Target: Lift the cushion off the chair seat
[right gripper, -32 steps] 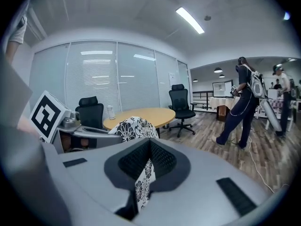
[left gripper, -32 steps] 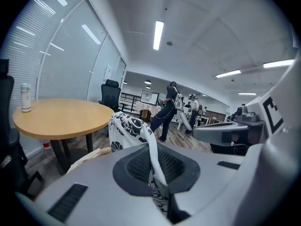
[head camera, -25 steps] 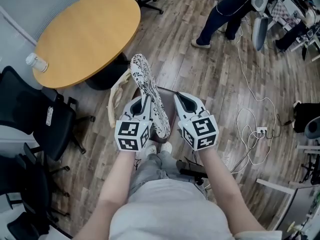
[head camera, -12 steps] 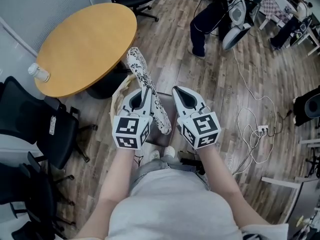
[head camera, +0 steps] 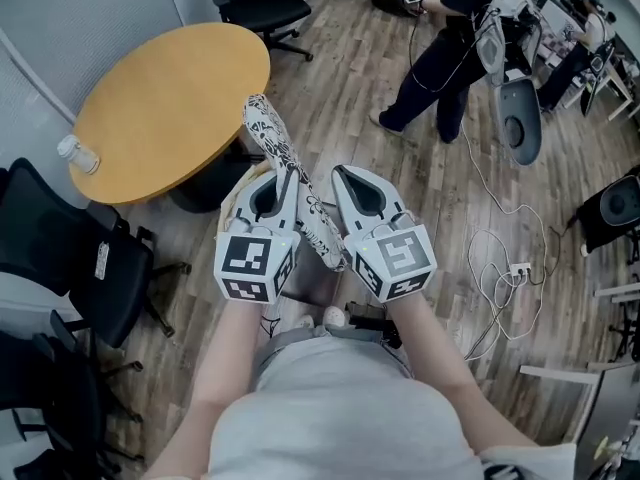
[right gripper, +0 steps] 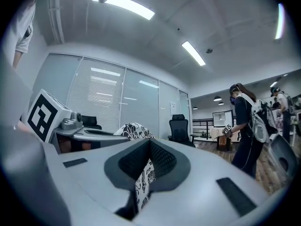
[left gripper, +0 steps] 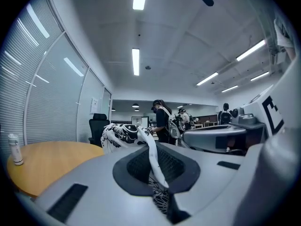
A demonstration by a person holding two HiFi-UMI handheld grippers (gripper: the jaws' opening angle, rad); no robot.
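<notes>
A black-and-white patterned cushion stands on edge in the air, held up between my two grippers. In the head view my left gripper is on its left side and my right gripper on its right. The left gripper view has my left gripper shut on a fold of the cushion. In the right gripper view, patterned cloth of the cushion is pinched in my right gripper. The brown chair seat lies below, mostly hidden by my arms, and the cushion is clear of it.
A round wooden table with a small bottle on it stands to the left. Black office chairs crowd the left edge; another is behind the table. A person stands at the back right. Cables trail over the wood floor.
Both grippers have risen toward the camera with the cushion pinched between them. The cushion has come up off the seat. The person at the back has shifted.
</notes>
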